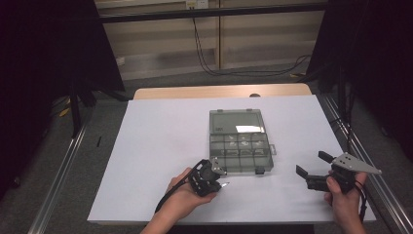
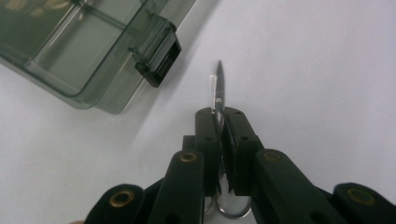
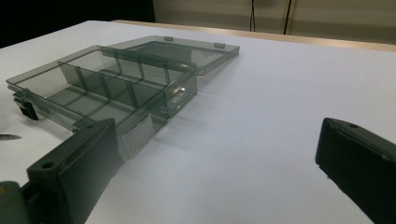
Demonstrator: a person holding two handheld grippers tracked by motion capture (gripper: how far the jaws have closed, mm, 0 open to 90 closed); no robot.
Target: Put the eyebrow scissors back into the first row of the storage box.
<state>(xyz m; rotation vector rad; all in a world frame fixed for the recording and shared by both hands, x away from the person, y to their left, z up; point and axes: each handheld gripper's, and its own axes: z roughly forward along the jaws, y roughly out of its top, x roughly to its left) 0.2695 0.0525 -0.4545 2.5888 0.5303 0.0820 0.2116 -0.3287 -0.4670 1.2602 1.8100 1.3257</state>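
Step in hand: I judge I am picking up the small scissors [image 2: 218,91] with my left gripper [image 1: 217,179], likely to carry them to the compartment box [image 1: 240,146].
Where the scissors are: on the white sheet [image 1: 160,141], just in front of the box's near-left corner, by its black latch [image 2: 159,63]; their closed blades point away from my left hand.
Left gripper: jaws drawn together and clamped on the scissors near the pivot; in the left gripper view the blade tips stick out beyond the pads and a finger ring shows below them.
Right gripper: my right gripper [image 1: 310,168] rests on the sheet to the right of the box, jaws wide apart, holding and touching nothing.
Box: lid laid open flat at the back, dividers showing; small items sit in the far compartments, though I cannot tell what they are.
Doing it well: I would lift straight up before travelling, so the tips do not drag on the sheet or catch the latch.
Watch for: the grip is narrow and on smooth metal, so the scissors could pivot; I would keep my wrist level and move slowly.
Placing: I would choose a near compartment long enough for the blades and lower them in before opening.
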